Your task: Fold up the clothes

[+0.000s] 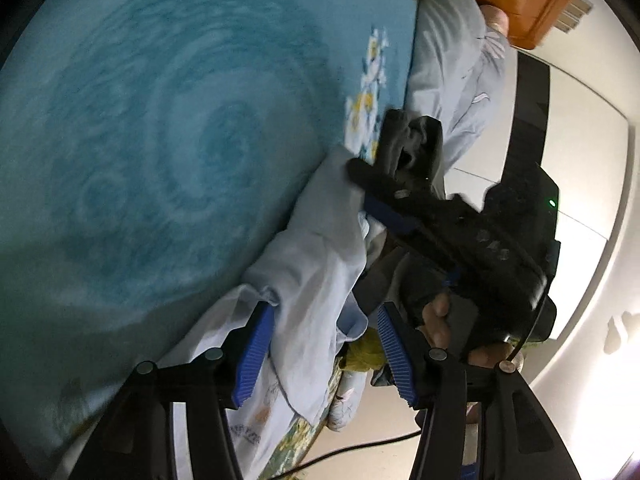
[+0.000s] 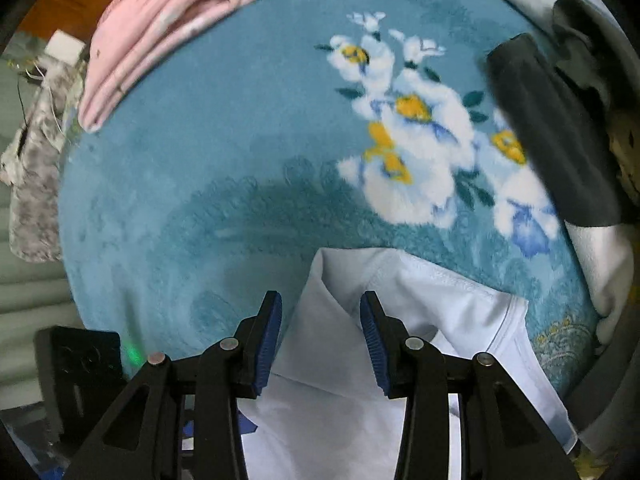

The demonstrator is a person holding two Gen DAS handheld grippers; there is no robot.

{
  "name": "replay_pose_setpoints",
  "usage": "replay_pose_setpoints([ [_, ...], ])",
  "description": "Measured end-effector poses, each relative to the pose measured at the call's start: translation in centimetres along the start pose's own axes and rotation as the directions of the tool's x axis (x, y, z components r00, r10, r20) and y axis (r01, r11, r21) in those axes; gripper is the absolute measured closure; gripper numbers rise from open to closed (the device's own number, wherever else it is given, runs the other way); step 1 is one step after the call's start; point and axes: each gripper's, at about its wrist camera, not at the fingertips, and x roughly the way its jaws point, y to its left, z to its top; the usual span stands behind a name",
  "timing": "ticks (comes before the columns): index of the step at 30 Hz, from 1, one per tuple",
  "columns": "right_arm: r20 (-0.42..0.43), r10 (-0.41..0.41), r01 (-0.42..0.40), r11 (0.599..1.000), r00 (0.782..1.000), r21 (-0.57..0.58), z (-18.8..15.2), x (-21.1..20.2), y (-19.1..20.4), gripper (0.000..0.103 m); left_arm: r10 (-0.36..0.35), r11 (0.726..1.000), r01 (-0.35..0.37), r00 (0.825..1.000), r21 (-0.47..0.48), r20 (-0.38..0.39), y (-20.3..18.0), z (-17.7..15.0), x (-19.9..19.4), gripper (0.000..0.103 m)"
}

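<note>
A pale blue garment lies at the near edge of a bed covered by a teal blanket with white and yellow flowers; part of the cloth hangs over the bed's edge, as the left wrist view shows. It looks thin and light, limp enough to bunch and slide rather than hold a crease, so a pinch on a hem or a seamed edge should carry it better than a grab at the loose middle; the stitched hem at the right of the right wrist view looks like the firmer place to take hold. The right tongs stand spread, their blue pads on either side of a raised fold of the cloth without closing on it. The left tongs are likewise parted, with a hanging fold between the pads and nothing clamped. In the left wrist view the right tool reaches across from the right, a gloved hand wrapped around its grip, and the view is rolled hard to one side, which suggests the left tool is held tilted at the bed's edge. Far left on the blanket sits a folded pink garment; a dark garment lies at the right.
</note>
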Motion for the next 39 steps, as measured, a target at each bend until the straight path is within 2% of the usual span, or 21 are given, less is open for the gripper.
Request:
replay_pose_setpoints([
  [2,0.008,0.001,-0.001,1.0,1.0,-0.004,-0.2,-0.1,0.0,0.066,0.002,1.0,-0.002,1.0,-0.01,0.0,0.3,0.3,0.3,0.05],
  [4,0.013,0.011,-0.011,1.0,1.0,0.002,-0.2,-0.3,0.0,0.083,-0.001,0.999,0.001,1.0,-0.035,0.002,0.9,0.6,0.4,0.056],
  [6,0.005,0.005,-0.005,1.0,1.0,-0.004,-0.2,-0.3,0.1,0.095,-0.005,0.999,0.005,1.0,-0.049,0.008,1.3,0.7,0.5,0.068],
  [7,0.001,-0.002,0.002,1.0,1.0,-0.014,-0.3,-0.2,0.3,0.097,0.0,0.999,0.001,1.0,-0.049,0.009,1.3,0.7,0.4,0.072],
  [9,-0.007,-0.017,0.016,0.999,1.0,-0.035,-0.3,0.0,0.6,0.099,0.018,0.999,-0.017,1.0,-0.034,0.018,1.3,0.6,0.1,0.099],
  [10,-0.006,-0.023,0.022,0.998,1.0,-0.052,-0.4,0.0,1.0,0.1,0.037,0.999,-0.037,0.999,-0.021,0.027,1.3,0.5,-0.1,0.102],
  [12,0.009,-0.026,0.027,0.997,1.0,-0.07,-0.5,-0.3,1.4,0.1,0.074,0.997,-0.074,0.996,0.003,0.047,1.1,0.2,-0.7,0.101],
  [16,0.088,-0.073,0.071,0.997,0.993,0.025,0.7,-1.2,-0.6,0.1,0.14,0.984,-0.148,0.986,0.099,0.088,-0.3,-0.8,-2.5,0.102],
  [19,0.067,-0.095,0.093,0.995,0.993,0.031,0.6,0.4,-0.9,0.101,0.168,0.976,-0.18,0.981,0.12,0.102,-0.2,-0.8,-3.1,0.102],
  [22,0.065,-0.087,0.083,0.995,0.994,0.057,0.0,1.4,-1.1,0.1,0.202,0.972,-0.212,0.974,0.102,0.098,0.6,-0.7,-3.2,0.102],
  [26,0.083,-0.057,0.048,0.994,0.995,0.102,-0.5,0.8,-1.6,0.099,0.19,0.975,-0.199,0.977,0.095,0.091,0.7,-0.5,-3.1,0.101],
  [27,0.11,-0.047,0.034,0.993,0.993,0.115,-0.8,-0.2,-1.8,0.096,0.202,0.972,-0.212,0.975,0.105,0.095,0.5,-0.7,-3.2,0.1],
  [28,0.14,-0.037,0.019,0.992,0.99,0.127,-1.2,-1.2,-1.9,0.089,0.213,0.968,-0.224,0.972,0.115,0.099,0.3,-0.9,-3.4,0.1],
  [30,0.208,-0.02,-0.014,0.987,0.978,0.16,-2.5,-3.4,-2.2,0.077,0.236,0.959,-0.249,0.966,0.135,0.108,-0.1,-1.3,-3.7,0.099],
  [32,0.278,0.018,-0.074,0.978,0.961,0.194,-5.6,-5.6,-2.6,0.073,0.258,0.949,-0.274,0.959,0.154,0.117,-0.5,-1.7,-4.0,0.099],
  [35,0.29,0.008,-0.082,0.966,0.957,0.244,-10.8,-6.4,-3.3,0.065,0.291,0.933,-0.311,0.948,0.182,0.132,-1.2,-2.3,-4.4,0.098],
  [39,0.29,-0.026,-0.075,0.94,0.957,0.332,-18.9,-7.5,-5.0,0.064,0.332,0.907,-0.36,0.931,0.218,0.153,-2.0,-3.2,-5.0,0.09],
])
